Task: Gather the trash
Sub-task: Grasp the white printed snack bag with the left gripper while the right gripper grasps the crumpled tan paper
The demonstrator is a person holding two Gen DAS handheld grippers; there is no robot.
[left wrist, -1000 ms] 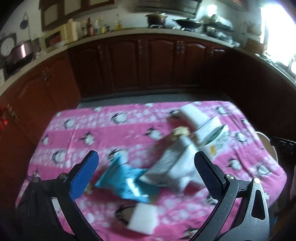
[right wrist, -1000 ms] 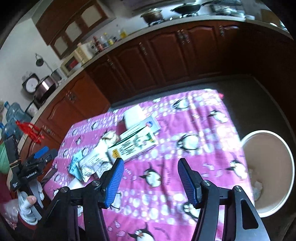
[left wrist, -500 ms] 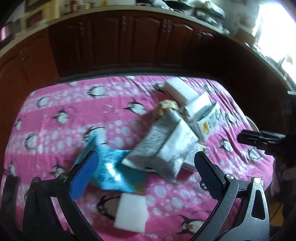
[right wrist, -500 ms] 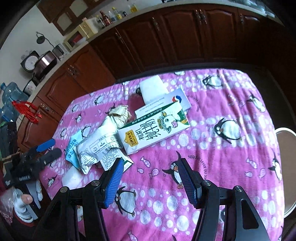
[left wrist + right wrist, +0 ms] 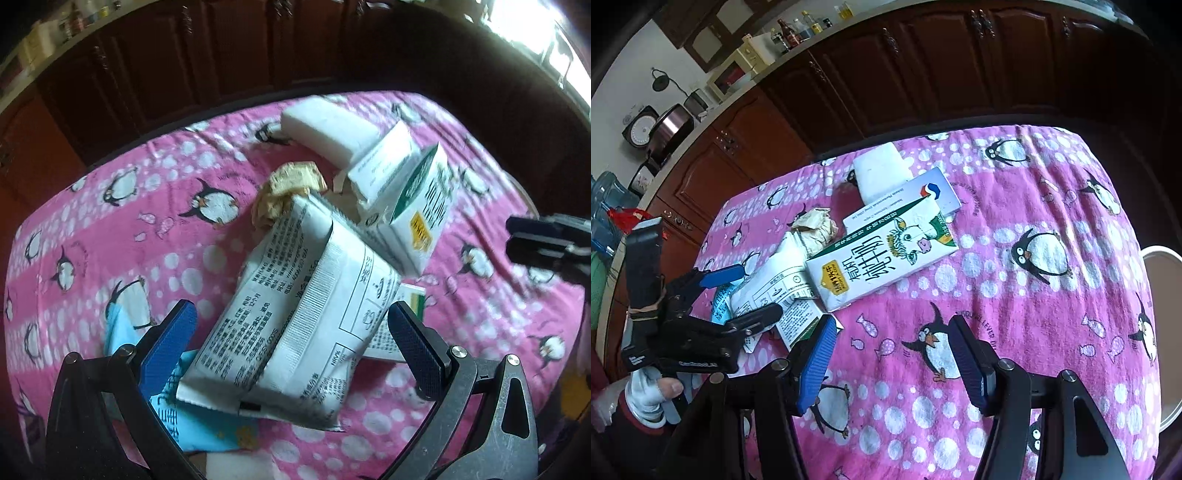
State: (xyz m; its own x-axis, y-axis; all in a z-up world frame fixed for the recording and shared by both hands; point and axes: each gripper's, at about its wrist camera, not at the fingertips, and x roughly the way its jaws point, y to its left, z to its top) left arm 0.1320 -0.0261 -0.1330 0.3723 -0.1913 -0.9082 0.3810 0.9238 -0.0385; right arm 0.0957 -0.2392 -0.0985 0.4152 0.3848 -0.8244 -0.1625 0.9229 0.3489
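Presently, my left gripper (image 5: 291, 325) stood spread around the white printed wrapper (image 5: 295, 321), pads clear; my right gripper (image 5: 892, 354) hung unclenched, empty, over the pink cloth (image 5: 1052, 314).

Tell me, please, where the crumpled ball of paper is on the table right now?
In the right wrist view the crumpled paper ball lies left of centre on the pink tablecloth, against the upper-left corner of the milk carton, at the far end of the white printed wrapper.

On the pink penguin-print tablecloth (image 5: 1052, 302) lie two white foam blocks (image 5: 325, 129), one near the top of the left wrist frame and one at its bottom. There are two printed cartons: one green-and-white milk carton (image 5: 882, 258) and one white box (image 5: 923, 195). One white printed wrapper (image 5: 295, 325), one blue packet (image 5: 207, 424) and one crumpled beige paper ball (image 5: 816, 225) complete it.
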